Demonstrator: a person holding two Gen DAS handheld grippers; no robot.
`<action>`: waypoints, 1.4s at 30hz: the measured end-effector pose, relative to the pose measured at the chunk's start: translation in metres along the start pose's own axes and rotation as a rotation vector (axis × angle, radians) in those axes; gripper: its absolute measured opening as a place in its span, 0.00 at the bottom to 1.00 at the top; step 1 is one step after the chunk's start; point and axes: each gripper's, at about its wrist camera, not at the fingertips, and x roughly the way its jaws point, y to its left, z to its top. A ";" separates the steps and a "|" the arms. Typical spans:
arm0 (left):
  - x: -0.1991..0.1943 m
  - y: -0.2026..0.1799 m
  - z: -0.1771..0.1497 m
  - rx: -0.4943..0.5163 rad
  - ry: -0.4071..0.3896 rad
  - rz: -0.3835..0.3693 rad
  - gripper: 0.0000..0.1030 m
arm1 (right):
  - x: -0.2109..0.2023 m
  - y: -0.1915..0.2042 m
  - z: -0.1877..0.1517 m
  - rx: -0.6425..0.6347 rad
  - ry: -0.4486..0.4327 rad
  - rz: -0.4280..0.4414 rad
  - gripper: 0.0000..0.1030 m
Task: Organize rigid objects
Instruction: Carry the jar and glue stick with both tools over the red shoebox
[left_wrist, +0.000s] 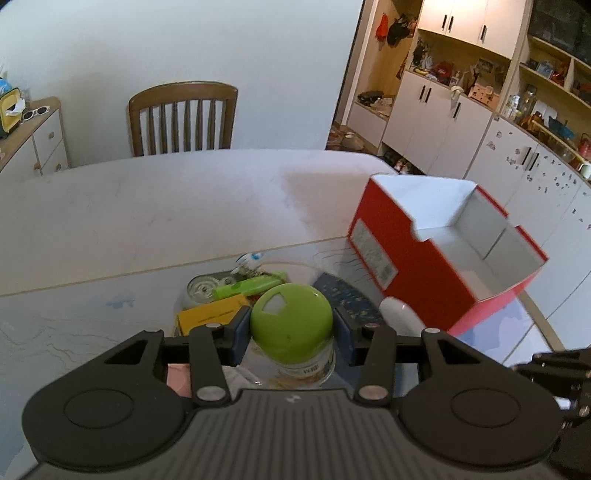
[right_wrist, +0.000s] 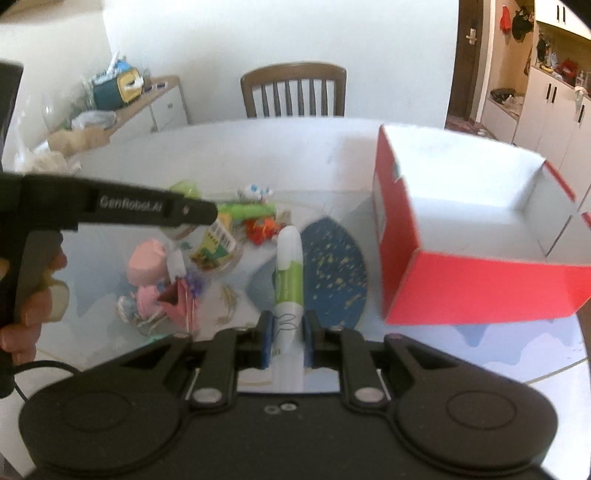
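Note:
My left gripper is shut on a bottle with a green domed cap, held above the clutter pile. My right gripper is shut on a white and green tube-shaped bottle, which points forward over the table. An open red box with a white inside stands on the table to the right; it also shows in the right wrist view. The left gripper's body crosses the left of the right wrist view.
A pile of small items lies on the table: a yellow box, a green marker, a tin can, pink items, a blue speckled oval piece. A wooden chair stands behind the table.

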 end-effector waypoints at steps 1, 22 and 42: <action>-0.005 -0.004 0.003 0.004 -0.003 -0.002 0.45 | -0.005 -0.004 0.002 0.001 -0.008 0.000 0.15; 0.026 -0.140 0.094 -0.014 -0.001 -0.104 0.45 | -0.014 -0.157 0.045 0.066 -0.060 -0.074 0.15; 0.176 -0.224 0.110 0.001 0.191 -0.128 0.45 | 0.036 -0.256 0.052 0.125 0.018 -0.105 0.15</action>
